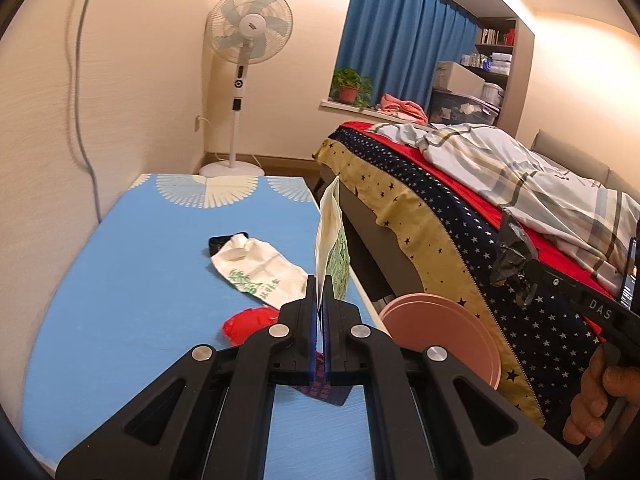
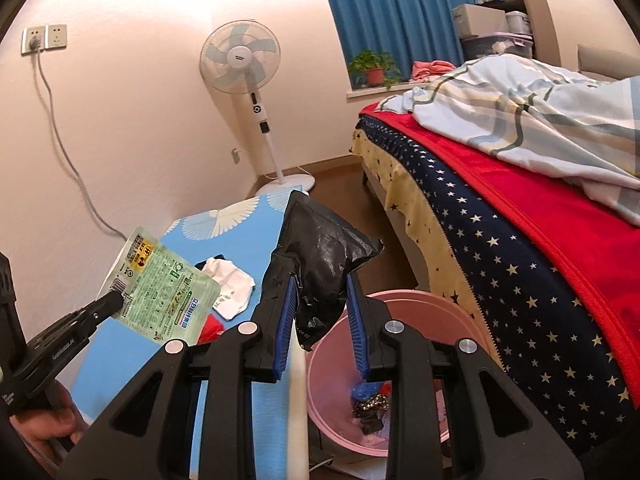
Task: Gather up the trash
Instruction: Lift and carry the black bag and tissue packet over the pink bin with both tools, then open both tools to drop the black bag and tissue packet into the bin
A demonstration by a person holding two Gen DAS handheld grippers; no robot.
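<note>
My left gripper (image 1: 319, 312) is shut on a flat green-and-white packet (image 1: 331, 240) and holds it edge-up above the blue table (image 1: 140, 264); the packet also shows in the right wrist view (image 2: 160, 288). My right gripper (image 2: 320, 312) has its jaws parted, with a crumpled black plastic bag (image 2: 324, 256) between them, above a pink bin (image 2: 400, 304). The bin (image 1: 444, 332) stands between table and bed and holds some trash. A white wrapper (image 1: 260, 272), a red scrap (image 1: 248, 324) and a dark patterned wrapper (image 1: 324, 394) lie on the table.
A bed (image 1: 500, 208) with a star-patterned cover and checked quilt fills the right side. A standing fan (image 1: 248, 40) is in the far corner by the wall. A potted plant (image 1: 350, 86) sits on the window sill under blue curtains.
</note>
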